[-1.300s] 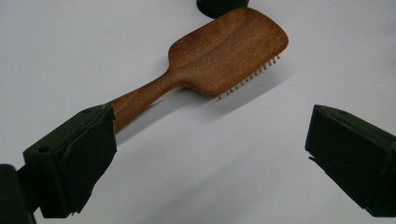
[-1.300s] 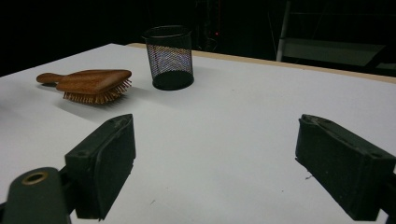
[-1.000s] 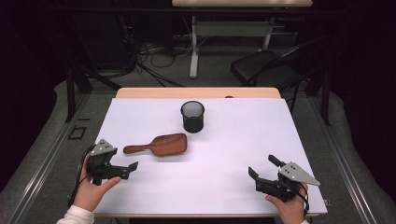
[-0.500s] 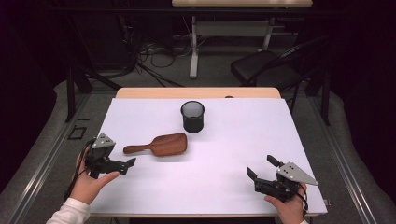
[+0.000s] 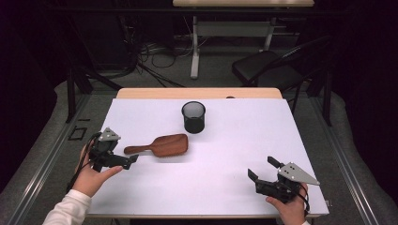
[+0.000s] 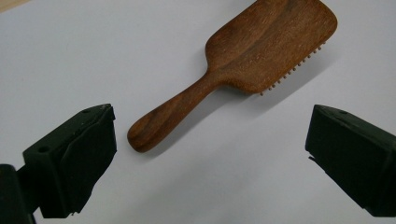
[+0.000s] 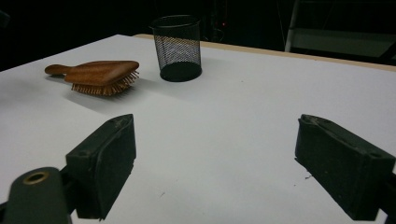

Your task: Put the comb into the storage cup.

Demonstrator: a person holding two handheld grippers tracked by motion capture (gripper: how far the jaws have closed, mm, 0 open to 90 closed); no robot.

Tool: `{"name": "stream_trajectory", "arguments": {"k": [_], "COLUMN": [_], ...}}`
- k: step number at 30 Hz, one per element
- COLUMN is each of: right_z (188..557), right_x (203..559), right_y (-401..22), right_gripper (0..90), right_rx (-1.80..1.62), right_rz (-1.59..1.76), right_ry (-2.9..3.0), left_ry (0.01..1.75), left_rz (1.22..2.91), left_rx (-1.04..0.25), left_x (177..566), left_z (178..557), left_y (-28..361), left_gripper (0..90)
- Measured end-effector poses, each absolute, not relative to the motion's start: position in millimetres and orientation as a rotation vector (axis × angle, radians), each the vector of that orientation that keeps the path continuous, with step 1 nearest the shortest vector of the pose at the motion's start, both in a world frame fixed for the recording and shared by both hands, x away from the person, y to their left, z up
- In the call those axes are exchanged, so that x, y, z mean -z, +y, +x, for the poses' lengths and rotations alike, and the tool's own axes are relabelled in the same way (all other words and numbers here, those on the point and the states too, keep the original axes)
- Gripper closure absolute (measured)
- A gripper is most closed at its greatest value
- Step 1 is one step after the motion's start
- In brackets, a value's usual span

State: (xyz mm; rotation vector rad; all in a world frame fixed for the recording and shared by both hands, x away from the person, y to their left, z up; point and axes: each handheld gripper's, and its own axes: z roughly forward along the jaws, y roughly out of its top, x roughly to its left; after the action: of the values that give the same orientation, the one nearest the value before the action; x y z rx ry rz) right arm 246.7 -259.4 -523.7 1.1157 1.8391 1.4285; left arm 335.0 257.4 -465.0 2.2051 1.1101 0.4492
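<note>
left gripper (image 5: 133, 160): fingers wide, near hairbrush (image 5: 159, 145) handle | right gripper (image 5: 263, 168): fingers wide, empty

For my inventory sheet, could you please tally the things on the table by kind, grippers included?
Wooden hairbrush: 1
Black mesh cup: 1
Hand-held grippers: 2, the left gripper and the right gripper
Total: 4

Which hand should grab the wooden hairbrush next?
Probably the left. The left gripper sits just short of the hairbrush handle with its jaws open and empty, aimed at it. The right gripper, also open, waits far away near the table front corner.
</note>
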Motion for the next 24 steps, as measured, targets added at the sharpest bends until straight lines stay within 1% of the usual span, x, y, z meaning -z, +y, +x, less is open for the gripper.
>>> {"name": "stream_trajectory", "arguments": {"k": [2, 24], "right_z": [246, 242], "right_x": [523, 517], "right_y": [-259, -263], "right_gripper": [14.2, 14.2], "right_rx": [-1.424, -1.462], "right_rz": [1.114, 1.083], "right_ry": [1.848, 1.860], "left_ry": [1.107, 1.099], "left_rz": [2.215, 2.255], "left_rx": [-0.454, -0.439], "left_x": [463, 453], "left_z": [338, 364], "left_y": [256, 239], "left_gripper": [2.1, 2.1]}}
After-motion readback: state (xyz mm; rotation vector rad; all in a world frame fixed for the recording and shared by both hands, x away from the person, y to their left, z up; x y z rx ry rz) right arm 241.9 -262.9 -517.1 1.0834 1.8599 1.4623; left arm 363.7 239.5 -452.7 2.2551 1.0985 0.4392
